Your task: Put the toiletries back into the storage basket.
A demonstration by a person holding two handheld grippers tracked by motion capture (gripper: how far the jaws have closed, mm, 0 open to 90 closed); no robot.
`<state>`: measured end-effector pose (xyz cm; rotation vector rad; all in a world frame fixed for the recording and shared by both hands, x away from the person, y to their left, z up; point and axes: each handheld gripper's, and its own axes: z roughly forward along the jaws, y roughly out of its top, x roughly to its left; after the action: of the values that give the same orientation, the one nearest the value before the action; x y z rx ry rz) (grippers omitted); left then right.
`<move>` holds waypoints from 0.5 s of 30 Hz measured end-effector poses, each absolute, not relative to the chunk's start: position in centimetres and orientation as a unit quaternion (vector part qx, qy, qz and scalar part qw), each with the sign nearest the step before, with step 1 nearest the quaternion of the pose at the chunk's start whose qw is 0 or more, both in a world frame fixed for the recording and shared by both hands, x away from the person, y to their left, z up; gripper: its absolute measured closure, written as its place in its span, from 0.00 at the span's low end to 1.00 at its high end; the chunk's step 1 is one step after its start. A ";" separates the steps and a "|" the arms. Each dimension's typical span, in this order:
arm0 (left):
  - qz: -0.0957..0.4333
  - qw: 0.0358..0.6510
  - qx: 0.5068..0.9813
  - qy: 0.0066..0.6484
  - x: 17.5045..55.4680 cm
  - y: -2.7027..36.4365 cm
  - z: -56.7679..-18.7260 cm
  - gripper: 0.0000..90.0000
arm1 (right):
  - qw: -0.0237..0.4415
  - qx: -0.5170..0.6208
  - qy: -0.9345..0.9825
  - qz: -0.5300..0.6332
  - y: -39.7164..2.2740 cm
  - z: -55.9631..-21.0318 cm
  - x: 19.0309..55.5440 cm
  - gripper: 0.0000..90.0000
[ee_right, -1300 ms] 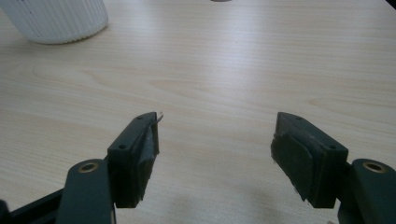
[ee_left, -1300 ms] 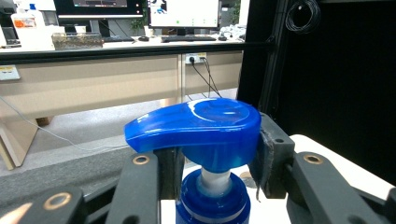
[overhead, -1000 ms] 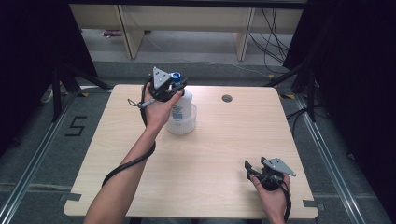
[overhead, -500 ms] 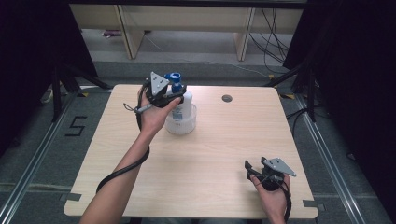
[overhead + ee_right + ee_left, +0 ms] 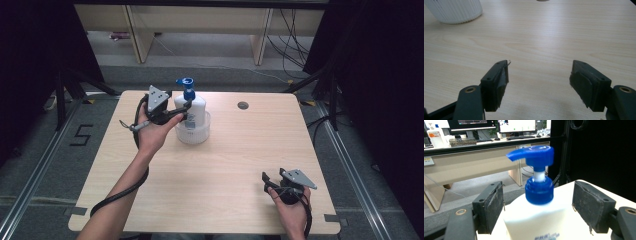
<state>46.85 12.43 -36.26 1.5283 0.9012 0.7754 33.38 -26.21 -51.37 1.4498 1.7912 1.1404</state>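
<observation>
High view shows the left gripper (image 5: pixel 184 107), jaws just opened wide and pads clear of the pump bottle (image 5: pixel 192 109) standing upright in the white cup (image 5: pixel 193 133), so placement looks complete; right gripper (image 5: pixel 272 183) rests open, empty.

A bottle (image 5: pixel 192 107) in a cup (image 5: pixel 194 131) is blocking the table's (image 5: pixel 225 165) back left — the rest is lying open.
</observation>
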 end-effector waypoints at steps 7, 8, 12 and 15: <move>0.320 0.571 0.653 0.380 44.9 13.5 -37.3 0.28 | 0.282 0.541 0.668 0.425 -26.2 -51.4 33.4 0.35; 0.319 0.573 0.653 0.380 44.6 13.7 -37.5 0.28 | 0.279 0.539 0.671 0.426 -26.2 -51.3 33.4 0.35; 0.314 0.574 0.653 0.381 43.6 14.3 -38.2 0.28 | 0.289 0.535 0.671 0.425 -26.2 -51.4 33.4 0.35; 0.312 0.573 0.654 0.383 42.7 14.9 -39.0 0.28 | 0.286 0.535 0.671 0.426 -26.2 -51.4 33.5 0.35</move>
<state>42.69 14.87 -39.01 1.5344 0.8970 0.7323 33.45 -26.16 -51.41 1.4300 1.7935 1.1381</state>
